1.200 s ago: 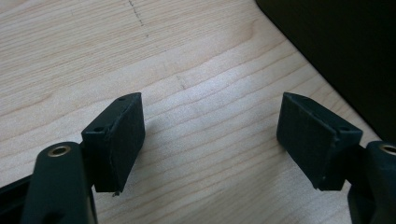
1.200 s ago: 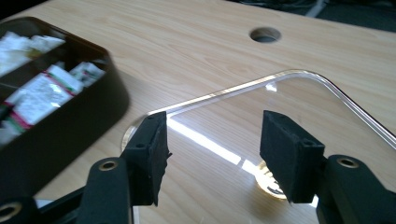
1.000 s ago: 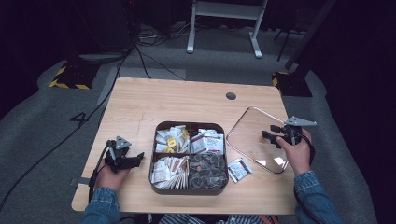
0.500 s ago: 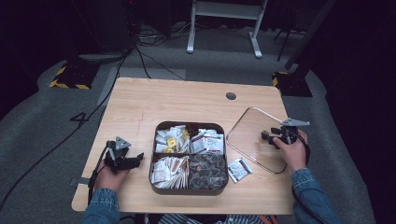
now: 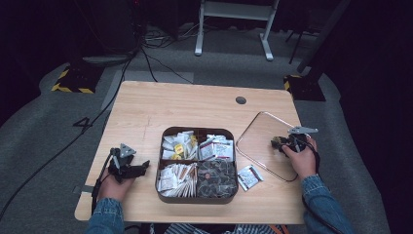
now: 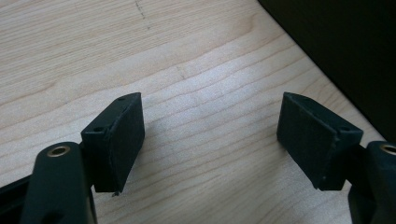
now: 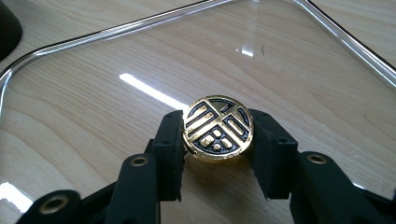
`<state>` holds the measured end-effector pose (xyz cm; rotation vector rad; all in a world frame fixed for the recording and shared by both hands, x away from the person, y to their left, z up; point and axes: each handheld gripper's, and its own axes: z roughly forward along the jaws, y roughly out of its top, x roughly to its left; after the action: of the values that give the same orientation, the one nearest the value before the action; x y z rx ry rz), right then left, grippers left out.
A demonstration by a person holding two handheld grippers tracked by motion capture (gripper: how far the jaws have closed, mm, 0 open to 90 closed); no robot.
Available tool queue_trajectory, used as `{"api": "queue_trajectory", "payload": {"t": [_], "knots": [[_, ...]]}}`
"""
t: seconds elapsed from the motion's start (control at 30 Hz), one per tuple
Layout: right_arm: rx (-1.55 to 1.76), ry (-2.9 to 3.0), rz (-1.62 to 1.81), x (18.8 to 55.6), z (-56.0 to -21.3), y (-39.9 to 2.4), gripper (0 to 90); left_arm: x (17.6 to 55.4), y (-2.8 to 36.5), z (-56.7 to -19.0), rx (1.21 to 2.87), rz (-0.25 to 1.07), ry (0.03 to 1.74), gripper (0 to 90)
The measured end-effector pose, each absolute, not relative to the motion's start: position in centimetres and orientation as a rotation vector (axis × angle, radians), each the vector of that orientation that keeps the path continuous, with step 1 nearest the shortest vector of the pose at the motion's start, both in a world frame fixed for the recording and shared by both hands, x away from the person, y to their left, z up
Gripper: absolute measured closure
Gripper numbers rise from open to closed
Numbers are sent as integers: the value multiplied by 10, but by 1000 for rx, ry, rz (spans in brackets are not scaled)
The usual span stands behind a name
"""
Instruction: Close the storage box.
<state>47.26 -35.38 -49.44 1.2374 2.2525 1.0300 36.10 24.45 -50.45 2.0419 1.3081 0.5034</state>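
A clear glass lid [image 5: 260, 136] with a thin rim lies flat on the table to the right of the tray. My right gripper [image 5: 277, 143] is over it. In the right gripper view, a round gold knob [image 7: 218, 122] with a black pattern stands on the lid [image 7: 116, 70]. The right gripper [image 7: 217, 135] has just been closing and both pads now press on the knob's sides. My left gripper [image 5: 142, 166] rests low at the table's left, beside the tray. Its jaws [image 6: 210, 135] stand wide open over bare wood with nothing between them.
A dark brown tray [image 5: 197, 130] with four compartments of packets and sachets sits mid-table. One loose packet [image 5: 249, 177] lies between the tray and the lid. A round cable hole [image 5: 240, 100] is at the back. Cables trail from both grippers.
My right hand has come down onto the lid and its jaws have closed on the gold knob. The left hand has kept still.
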Motion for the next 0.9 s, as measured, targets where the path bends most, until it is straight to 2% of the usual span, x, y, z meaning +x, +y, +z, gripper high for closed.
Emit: {"api": "queue_trajectory", "payload": {"t": [0.5,0.9], "knots": [[1231,2252,1044,471,-491,-354,588,361,245,-504,2042,505,1308,238],[1208,2218,1120,463,-464,-357,588,361,245,-504,2042,504,1308,238]]}}
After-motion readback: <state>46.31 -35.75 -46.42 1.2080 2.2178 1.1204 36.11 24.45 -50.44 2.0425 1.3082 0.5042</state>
